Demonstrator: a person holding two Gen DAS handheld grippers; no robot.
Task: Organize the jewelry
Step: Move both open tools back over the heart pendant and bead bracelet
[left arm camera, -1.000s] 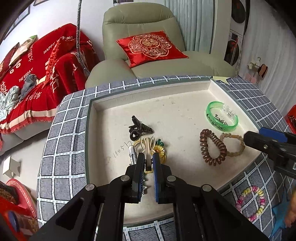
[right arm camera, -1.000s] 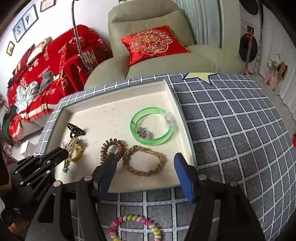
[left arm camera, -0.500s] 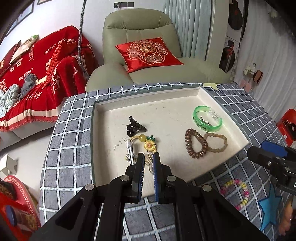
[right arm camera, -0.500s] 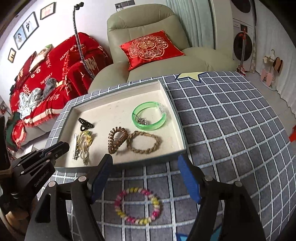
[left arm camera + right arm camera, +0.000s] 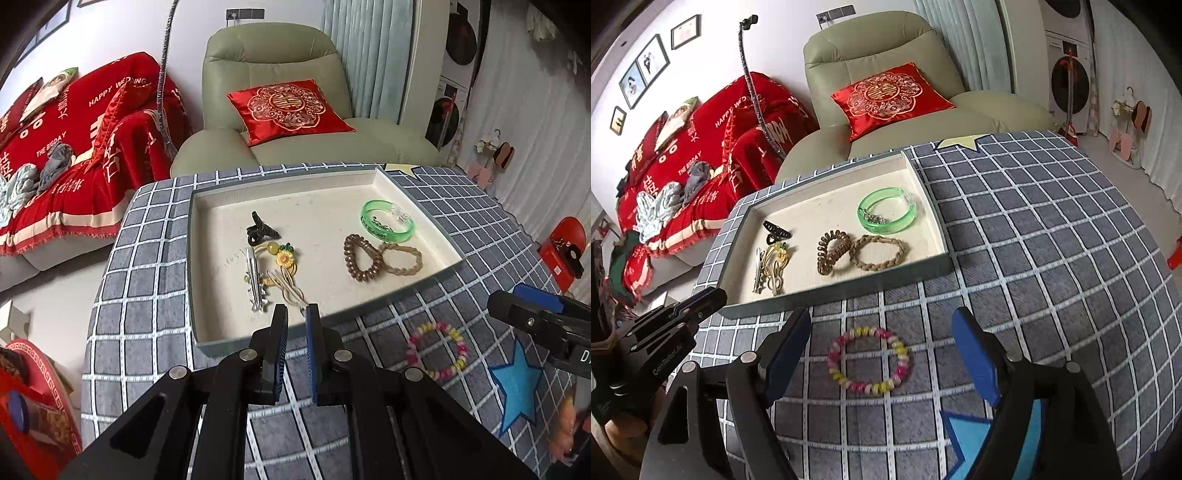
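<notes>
An open tray (image 5: 191, 258) on the checked cloth holds a green bangle (image 5: 388, 236), a brown spiral tie (image 5: 349, 254), a braided bracelet (image 5: 406, 271), a black claw clip (image 5: 262, 230), a silver clip (image 5: 254, 277) and a beige hair tie (image 5: 291, 291) with a yellow flower. A pink and yellow bead bracelet (image 5: 864, 331) lies on the cloth in front of the tray. My right gripper (image 5: 881, 321) hangs over it, jaws wide and still opening, nothing between them. My left gripper (image 5: 295, 314) is at the tray's front rim, jaws opening from a narrow gap, empty.
The table wears a grey checked cloth (image 5: 1034, 240) with blue star patches (image 5: 517, 387). Behind it stand a green armchair (image 5: 277, 66) with a red cushion and a sofa under a red cover (image 5: 74, 147). A red box (image 5: 561, 251) sits at the right edge.
Both grippers have pulled back from the tray toward its front edge. The left one has left the beige hair tie lying in the tray. The right jaws have spread wider over the bead bracelet.
</notes>
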